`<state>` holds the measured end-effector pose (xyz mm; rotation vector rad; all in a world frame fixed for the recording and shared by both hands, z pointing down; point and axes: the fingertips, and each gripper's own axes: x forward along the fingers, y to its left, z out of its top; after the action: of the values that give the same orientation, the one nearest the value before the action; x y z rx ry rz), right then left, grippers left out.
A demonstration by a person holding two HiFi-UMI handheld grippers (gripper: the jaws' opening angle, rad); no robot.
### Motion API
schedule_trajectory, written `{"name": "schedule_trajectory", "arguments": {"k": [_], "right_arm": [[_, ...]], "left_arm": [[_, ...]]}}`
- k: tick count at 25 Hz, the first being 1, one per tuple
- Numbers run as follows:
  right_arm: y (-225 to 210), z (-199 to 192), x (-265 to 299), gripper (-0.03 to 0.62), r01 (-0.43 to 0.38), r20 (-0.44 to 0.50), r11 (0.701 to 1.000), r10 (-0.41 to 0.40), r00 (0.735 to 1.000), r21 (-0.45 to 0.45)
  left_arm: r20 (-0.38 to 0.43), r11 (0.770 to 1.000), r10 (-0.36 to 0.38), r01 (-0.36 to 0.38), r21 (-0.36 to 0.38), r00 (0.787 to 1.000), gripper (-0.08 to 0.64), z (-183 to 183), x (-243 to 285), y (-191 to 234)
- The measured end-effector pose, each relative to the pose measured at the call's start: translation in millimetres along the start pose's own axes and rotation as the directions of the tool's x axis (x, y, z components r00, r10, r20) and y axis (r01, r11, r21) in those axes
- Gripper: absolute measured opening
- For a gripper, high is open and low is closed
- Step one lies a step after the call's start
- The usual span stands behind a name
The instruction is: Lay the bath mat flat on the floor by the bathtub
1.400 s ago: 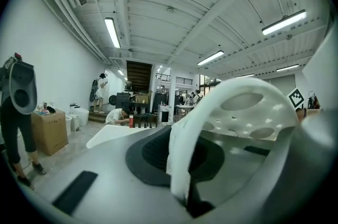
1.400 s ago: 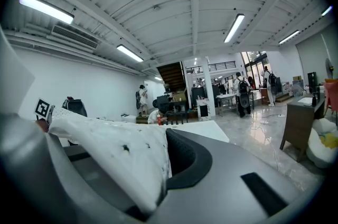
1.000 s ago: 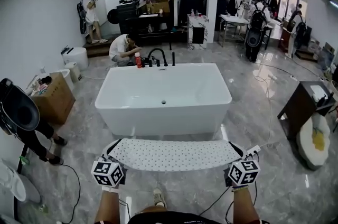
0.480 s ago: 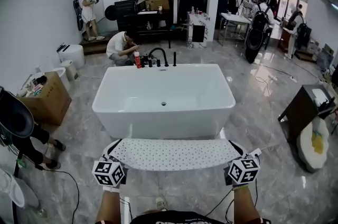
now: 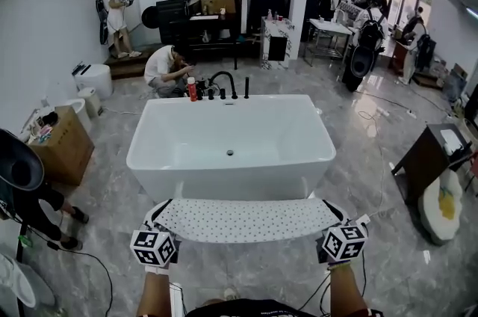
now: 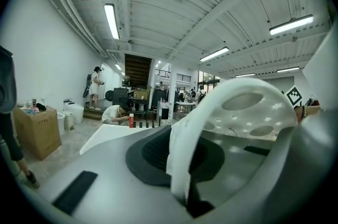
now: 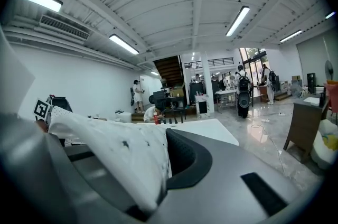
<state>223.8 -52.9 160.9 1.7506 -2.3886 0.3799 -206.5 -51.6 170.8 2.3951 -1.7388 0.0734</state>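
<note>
While the white, black-dotted bath mat [image 5: 246, 220] hangs stretched across the lower centre of the head view, just in front of the white rectangular bathtub [image 5: 231, 175], the left claw [image 5: 158, 218] is clamped on its left end and the right claw [image 5: 337, 218] on its right end. It looks well placed by the tub, but it is yet to be lowered flat onto the grey marble floor [image 5: 246, 274] and released.

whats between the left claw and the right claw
The white dotted rubber bath mat, stretched in the air, one end pinched in the left claw, the other in the right claw. The head view shows it.
</note>
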Motion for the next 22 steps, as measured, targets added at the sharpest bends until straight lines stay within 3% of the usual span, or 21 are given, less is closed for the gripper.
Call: {"name": "schedule_trajectory", "arguments": {"k": [13, 22], "right_arm": [[12, -5, 46, 0.029, 0.030, -0.030, 1.000, -0.030, 0.999, 0.001], [-9, -16, 76, 0.029, 0.037, -0.056, 0.999, -0.036, 0.998, 0.016]], "left_arm": [[-0.004, 0.999, -0.036, 0.036, -0.040, 0.999, 0.026, -6, 41, 41], [-0.039, 0.999, -0.043, 0.042, -0.035, 0.998, 0.026, -23, 78, 44]]}}
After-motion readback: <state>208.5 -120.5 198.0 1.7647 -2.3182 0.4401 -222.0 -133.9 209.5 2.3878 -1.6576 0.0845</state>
